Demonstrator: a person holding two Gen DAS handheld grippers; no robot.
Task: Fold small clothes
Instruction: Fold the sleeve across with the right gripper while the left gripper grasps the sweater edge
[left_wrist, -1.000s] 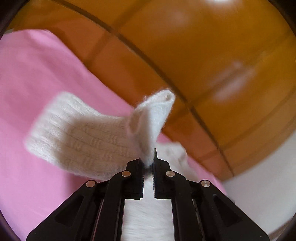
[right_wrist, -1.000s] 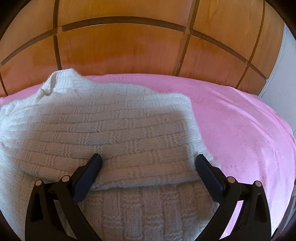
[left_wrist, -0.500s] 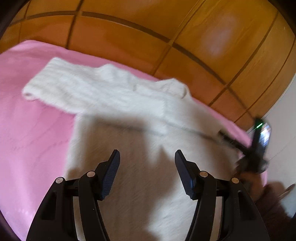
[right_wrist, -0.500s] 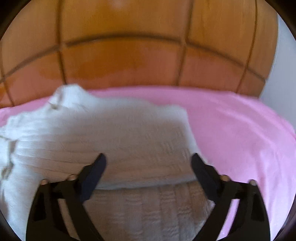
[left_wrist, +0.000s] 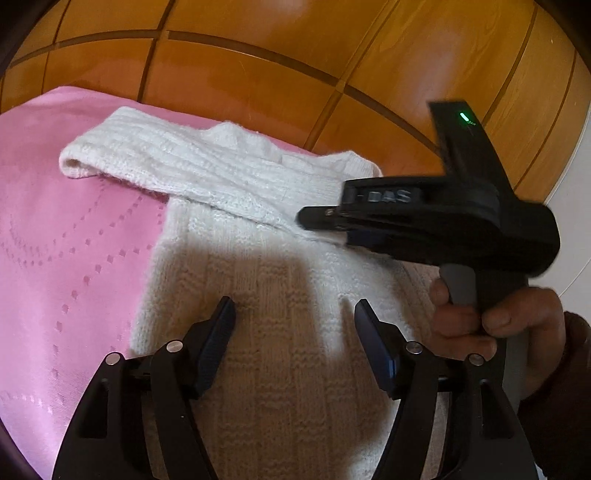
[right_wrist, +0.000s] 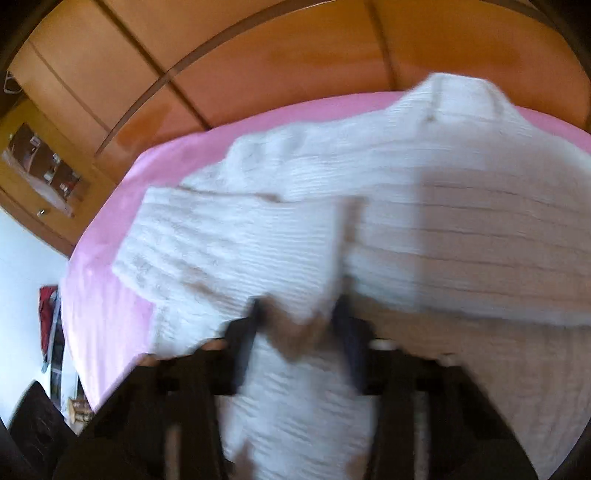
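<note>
A white knitted sweater (left_wrist: 280, 280) lies on a pink bedspread (left_wrist: 74, 236), with a sleeve (left_wrist: 177, 170) folded across its upper part. My left gripper (left_wrist: 295, 325) is open and empty, hovering over the sweater's body. My right gripper (left_wrist: 321, 218) shows from the side in the left wrist view, its tips at the folded sleeve's end. In the blurred right wrist view the right gripper (right_wrist: 299, 317) has its jaws partly apart around the sleeve's edge (right_wrist: 240, 254); whether they grip is unclear.
A wooden panelled headboard (left_wrist: 332, 55) stands right behind the bed. A white wall (right_wrist: 22, 266) and a red item (right_wrist: 46, 314) lie off the bed's left side in the right wrist view.
My left gripper let go of the sleeve, opened and drew back over the sweater. My right gripper swung left across the sweater to the sleeve, and its jaws narrowed.
</note>
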